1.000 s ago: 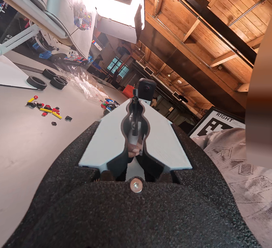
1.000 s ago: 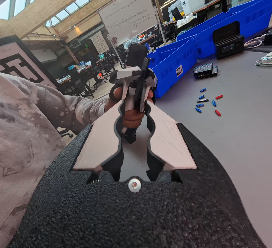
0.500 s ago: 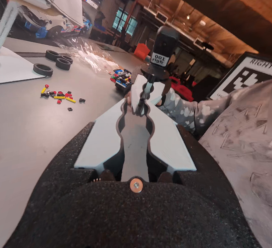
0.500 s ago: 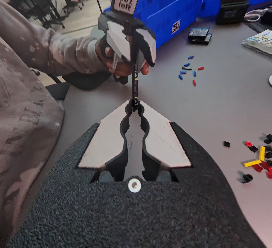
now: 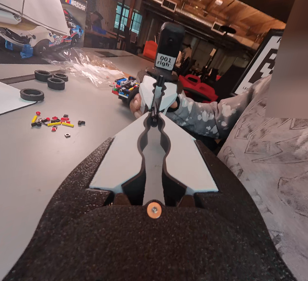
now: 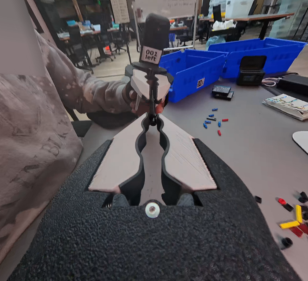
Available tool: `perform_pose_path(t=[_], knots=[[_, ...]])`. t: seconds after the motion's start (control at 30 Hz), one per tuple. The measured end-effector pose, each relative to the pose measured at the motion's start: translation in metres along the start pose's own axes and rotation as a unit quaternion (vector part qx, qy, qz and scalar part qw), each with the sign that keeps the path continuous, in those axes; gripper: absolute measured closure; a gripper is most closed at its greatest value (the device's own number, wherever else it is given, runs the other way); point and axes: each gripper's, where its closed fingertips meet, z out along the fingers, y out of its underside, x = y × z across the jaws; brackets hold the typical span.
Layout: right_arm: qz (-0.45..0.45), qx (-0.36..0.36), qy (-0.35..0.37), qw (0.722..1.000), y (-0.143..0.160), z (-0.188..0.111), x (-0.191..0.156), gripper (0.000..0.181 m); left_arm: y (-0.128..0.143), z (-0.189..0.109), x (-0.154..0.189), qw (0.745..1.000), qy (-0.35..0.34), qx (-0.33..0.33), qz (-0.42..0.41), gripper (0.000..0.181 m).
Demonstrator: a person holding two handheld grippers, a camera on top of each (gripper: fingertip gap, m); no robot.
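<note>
Left gripper [image 5: 153, 117]: clenched on one end of a thin black rod [image 5: 153, 119].
Right gripper [image 6: 152, 117]: clenched on the rod's [image 6: 152, 119] other end; the two grippers face tip to tip above the desk [image 5: 50, 153].
Rod: held in the air between both grippers, clear of the desk.
Nearby: small red, yellow and black parts [image 5: 53, 122] lie loose; tyres [image 5: 55, 83] and a part-built brick model [image 5: 125, 86] stand farther off.
Right side: blue pins [image 6: 211, 121], blue bins [image 6: 191, 73].

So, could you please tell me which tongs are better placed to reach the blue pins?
Left, probably: the blue pins lie toward the left tongs' end, beyond the right tongs' tips, though both are shut on one black rod.
</note>
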Motion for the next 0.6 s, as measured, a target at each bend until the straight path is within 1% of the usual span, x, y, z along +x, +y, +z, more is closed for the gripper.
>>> perform_pose_path(t=[0.03,0.1,0.13,0.23,0.37,0.5,0.53,0.57,0.6], knots=[[0.007,0.015,-0.005,1.0,-0.003,0.002,-0.002,0.172,-0.003,-0.001,0.002,1.0,0.007,0.011,-0.009,0.176],[0.003,0.016,-0.006,1.0,-0.001,0.01,-0.005,0.166,-0.003,0.0,0.004,1.0,0.016,0.016,-0.017,0.177],[-0.003,0.015,-0.009,1.0,0.0,0.013,-0.007,0.166,-0.003,0.001,0.005,1.0,0.018,0.015,-0.017,0.177],[-0.005,0.028,-0.009,1.0,-0.003,0.016,-0.01,0.174,0.0,0.003,0.01,1.0,0.025,0.006,-0.007,0.176],[-0.012,0.028,-0.01,0.999,-0.004,0.015,-0.01,0.175,0.0,0.003,0.011,1.0,0.016,-0.005,0.006,0.177],[-0.007,0.014,-0.023,1.0,-0.006,0.011,-0.01,0.175,-0.002,0.004,0.013,0.998,-0.013,-0.041,0.048,0.177],[-0.007,0.022,-0.015,1.0,-0.01,0.003,-0.006,0.175,-0.01,-0.003,0.012,0.998,-0.022,-0.034,0.055,0.176],[-0.006,0.041,0.013,0.999,-0.018,-0.014,0.007,0.175,-0.031,-0.021,0.006,0.998,-0.044,0.003,0.055,0.177],[-0.005,0.055,0.036,0.998,-0.025,-0.032,0.018,0.175,-0.055,-0.046,-0.001,0.995,-0.075,0.04,0.058,0.177]])
